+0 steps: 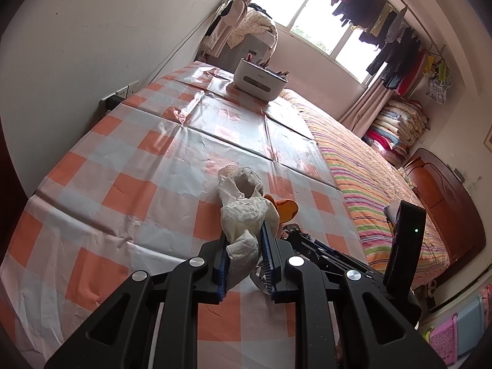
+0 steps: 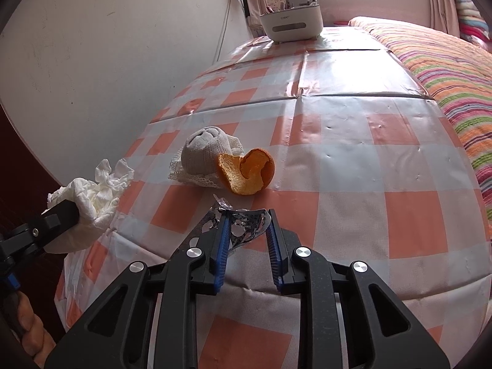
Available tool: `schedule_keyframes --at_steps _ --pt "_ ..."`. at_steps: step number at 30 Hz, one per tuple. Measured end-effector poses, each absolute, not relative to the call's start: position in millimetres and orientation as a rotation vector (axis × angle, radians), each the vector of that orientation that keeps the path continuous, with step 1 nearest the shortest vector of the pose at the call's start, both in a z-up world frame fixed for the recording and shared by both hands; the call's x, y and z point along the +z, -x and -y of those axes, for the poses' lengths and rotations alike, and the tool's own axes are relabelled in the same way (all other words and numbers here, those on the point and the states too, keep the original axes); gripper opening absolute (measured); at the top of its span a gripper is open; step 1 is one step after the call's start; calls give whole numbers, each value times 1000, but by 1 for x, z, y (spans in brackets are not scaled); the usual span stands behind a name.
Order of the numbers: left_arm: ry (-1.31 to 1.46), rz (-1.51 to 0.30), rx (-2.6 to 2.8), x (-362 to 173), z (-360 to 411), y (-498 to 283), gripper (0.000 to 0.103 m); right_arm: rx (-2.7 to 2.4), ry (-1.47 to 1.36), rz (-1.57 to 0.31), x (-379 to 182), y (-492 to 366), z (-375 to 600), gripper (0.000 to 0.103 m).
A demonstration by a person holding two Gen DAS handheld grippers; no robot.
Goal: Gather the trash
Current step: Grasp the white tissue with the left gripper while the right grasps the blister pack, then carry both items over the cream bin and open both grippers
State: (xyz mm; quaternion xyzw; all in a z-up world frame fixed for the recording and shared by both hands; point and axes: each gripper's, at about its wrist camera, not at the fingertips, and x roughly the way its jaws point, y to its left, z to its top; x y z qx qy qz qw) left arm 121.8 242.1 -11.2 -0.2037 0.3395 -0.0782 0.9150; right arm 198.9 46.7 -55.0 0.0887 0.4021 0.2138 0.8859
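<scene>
Blue pads of my right gripper (image 2: 247,215) sit either side of a crumpled foil wrapper (image 2: 243,226) at the near edge of the table (image 2: 399,215). The jaws are parted with the foil between them; whether the pads already bite I can't quite tell, since the silver glare hides the contact. To do this well I should close slowly and low on the wrapper's bulk, not its flimsy raised lip, and lift straight up so the checked cloth (image 2: 338,160) does not drag with it.

My left gripper (image 1: 244,230) is clamped on a wad of tissue (image 1: 246,215), held off the table near its left edge; in the right view the same tissue bulges out past one finger. It needs only steady pressure, as it looks soft and likely to slip if I ease off.

Just beyond the foil lies an orange peel (image 2: 247,170), its cup turned toward me, touching a grey sock ball (image 2: 203,150) on a lacy scrap. Both lie ahead of my right fingertips, slightly left, apart from the foil. Far off stands a white box (image 2: 290,21).
</scene>
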Motion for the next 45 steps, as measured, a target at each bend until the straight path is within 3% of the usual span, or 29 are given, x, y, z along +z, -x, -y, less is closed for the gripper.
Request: schedule_keyframes --at_steps 23,45 --pt "331 -659 -231 5 -203 -113 19 416 -241 -702 -20 -170 0 6" --pt "285 -649 -368 18 -142 -107 19 317 -288 -554 20 -112 96 6"
